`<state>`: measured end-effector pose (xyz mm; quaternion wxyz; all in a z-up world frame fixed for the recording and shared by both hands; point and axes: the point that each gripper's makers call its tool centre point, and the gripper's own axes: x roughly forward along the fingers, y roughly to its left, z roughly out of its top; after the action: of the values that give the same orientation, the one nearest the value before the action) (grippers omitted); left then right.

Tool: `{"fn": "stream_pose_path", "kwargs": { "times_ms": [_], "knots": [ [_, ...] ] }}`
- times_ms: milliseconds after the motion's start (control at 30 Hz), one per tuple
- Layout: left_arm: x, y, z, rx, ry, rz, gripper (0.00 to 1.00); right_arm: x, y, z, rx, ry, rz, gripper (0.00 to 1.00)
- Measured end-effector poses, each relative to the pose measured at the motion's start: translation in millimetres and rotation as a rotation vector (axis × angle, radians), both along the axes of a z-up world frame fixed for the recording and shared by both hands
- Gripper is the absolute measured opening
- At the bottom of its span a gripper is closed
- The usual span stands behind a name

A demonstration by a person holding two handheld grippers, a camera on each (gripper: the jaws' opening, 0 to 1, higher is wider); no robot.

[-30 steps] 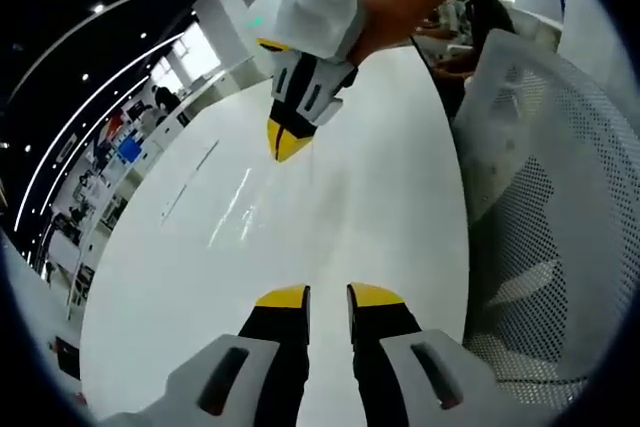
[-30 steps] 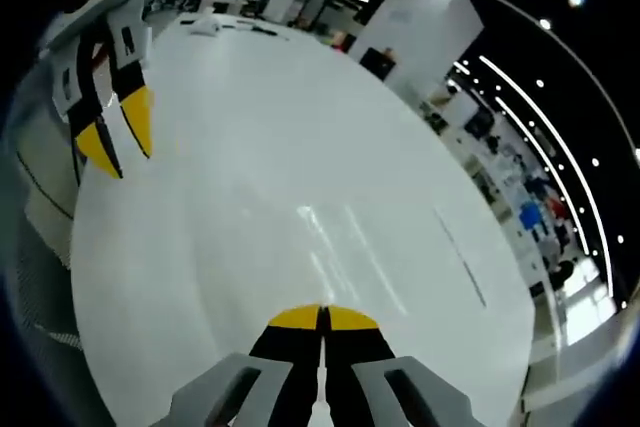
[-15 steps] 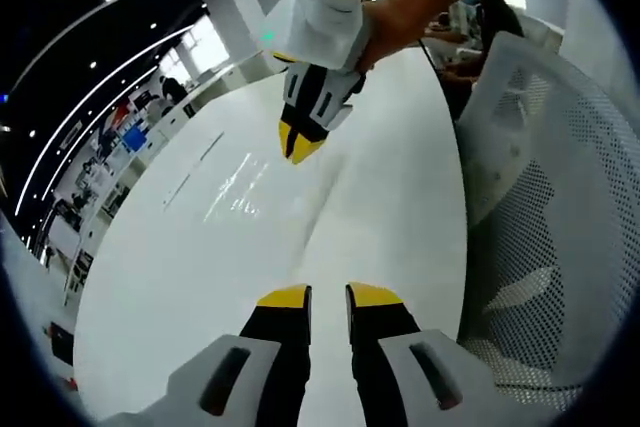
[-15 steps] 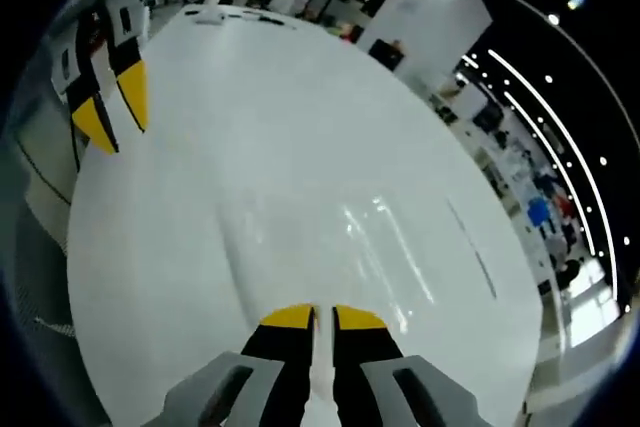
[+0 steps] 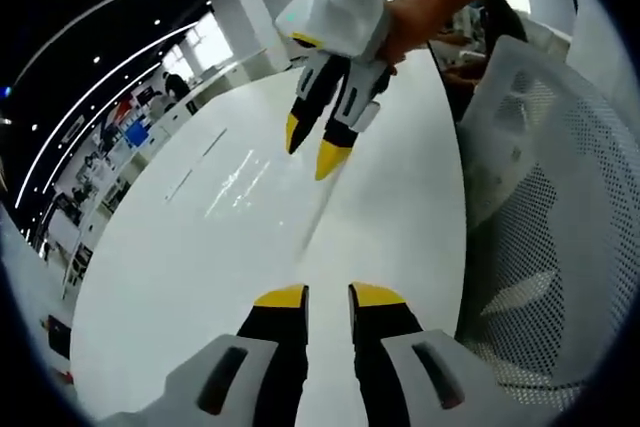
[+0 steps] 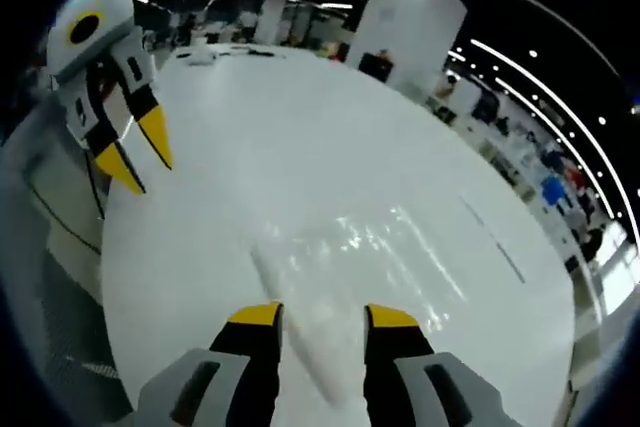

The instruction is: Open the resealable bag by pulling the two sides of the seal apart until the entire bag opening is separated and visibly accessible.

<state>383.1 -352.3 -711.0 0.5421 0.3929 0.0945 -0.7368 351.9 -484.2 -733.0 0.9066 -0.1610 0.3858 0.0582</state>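
no brand, label or writing can be read on anything here.

the resealable bag (image 6: 305,322) is clear and nearly colourless, so it shows mostly as a pale, faintly frosted strip against the glossy white table (image 6: 330,167). in the right gripper view its long axis runs from between that view's own jaws up and to the left, away from the camera, ending on the bare tabletop. in the left gripper view the bag (image 5: 318,215) appears as a thin pale streak lying on the table between the two grippers, running from near the left gripper's jaws toward the right gripper's tips. whether its seal is parted cannot be told.

the right gripper (image 6: 325,315) has its yellow-tipped jaws well apart, with the near end of the bag lying in the gap between them; neither jaw can be seen pressing on it. in the left gripper view the same gripper (image 5: 312,147) hangs over the table with jaws spread, held by a person's hand (image 5: 400,27).

the left gripper (image 5: 328,296) has its jaws slightly apart with only table showing between them. in the right gripper view it (image 6: 135,152) sits at the left edge, tips parted.

a white mesh chair back (image 5: 545,207) stands beside the table.
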Motion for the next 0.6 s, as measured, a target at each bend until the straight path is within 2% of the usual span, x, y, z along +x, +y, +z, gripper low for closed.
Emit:
{"fn": "stream_pose_path", "kwargs": {
  "times_ms": [67, 167, 233, 333, 500, 600],
  "knots": [
    [0.6, 1.4, -0.4, 0.002, 0.001, 0.004, 0.15, -4.7, 5.2, 0.2, 0.037, 0.005, -0.009, 0.35],
    [0.1, 2.9, -0.5, 0.004, 0.009, 0.012, 0.17, -11.1, 8.3, 5.4, 0.059, -0.017, -0.026, 0.38],
    [-0.4, 3.6, -1.5, 0.003, 0.014, 0.016, 0.2, -16.8, 10.2, 8.4, 0.078, -0.037, -0.041, 0.43],
    [-1.9, 4.6, -2.9, 0.003, 0.021, 0.019, 0.25, -26.8, 11.3, 10.5, 0.086, -0.048, -0.054, 0.48],
    [0.6, 4.2, -5.2, -0.003, 0.036, 0.047, 0.37, -42.7, 10.5, 20.9, 0.107, -0.103, -0.109, 0.53],
    [1.6, 3.2, -2.3, -0.017, 0.088, 0.089, 0.43, -49.8, 9.5, 23.9, 0.117, -0.124, -0.136, 0.58]
  ]
}}
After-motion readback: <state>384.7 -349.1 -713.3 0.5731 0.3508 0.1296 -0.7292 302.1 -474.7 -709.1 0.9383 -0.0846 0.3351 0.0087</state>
